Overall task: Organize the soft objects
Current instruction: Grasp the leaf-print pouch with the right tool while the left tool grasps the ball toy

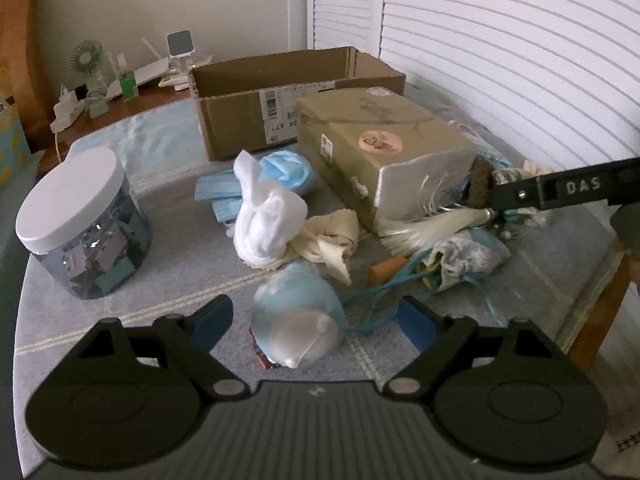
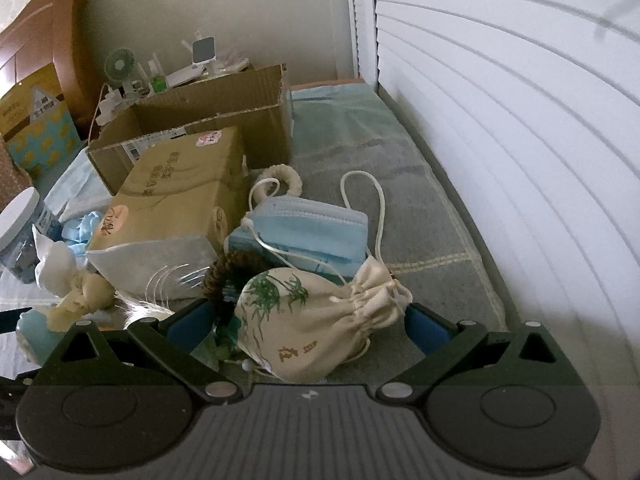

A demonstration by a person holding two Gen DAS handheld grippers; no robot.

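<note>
1. We have the left tongs (image 1: 316, 320) spread apart, their blue pads on either side of a pale blue, translucent soft ball-shaped object (image 1: 298, 320) lying on the grey checked cloth of the surface (image 1: 168, 276); neither pad appears to press on it, so it is released, not grasped.
2. The right tongs (image 2: 310, 320) are also spread, straddling a cream drawstring pouch printed with green bamboo (image 2: 312, 316). The right pad stands clear of the gathered neck; the left pad's contact is hidden behind a dark brown braided ring (image 2: 228, 272), so we judge no grip yet.
3. The likely destination, we think, is the open brown cardboard box (image 1: 296, 76) at the far side, behind a closed tan carton with stickers (image 1: 372, 140).
4. For the left grasp, we should centre the pads on the widest part of the blue object and close slowly; it looks squashy and could slip out forward.
5. For the right, we should close across the pouch's body, not its neck, keeping clear of the white ear loop of the folded blue face mask (image 2: 312, 232) just beyond, and of the braided ring touching it.
6. We should lift straight up, avoiding the white-lidded clear jar (image 1: 80, 224) at left and the knotted white cloth (image 1: 264, 212).
</note>
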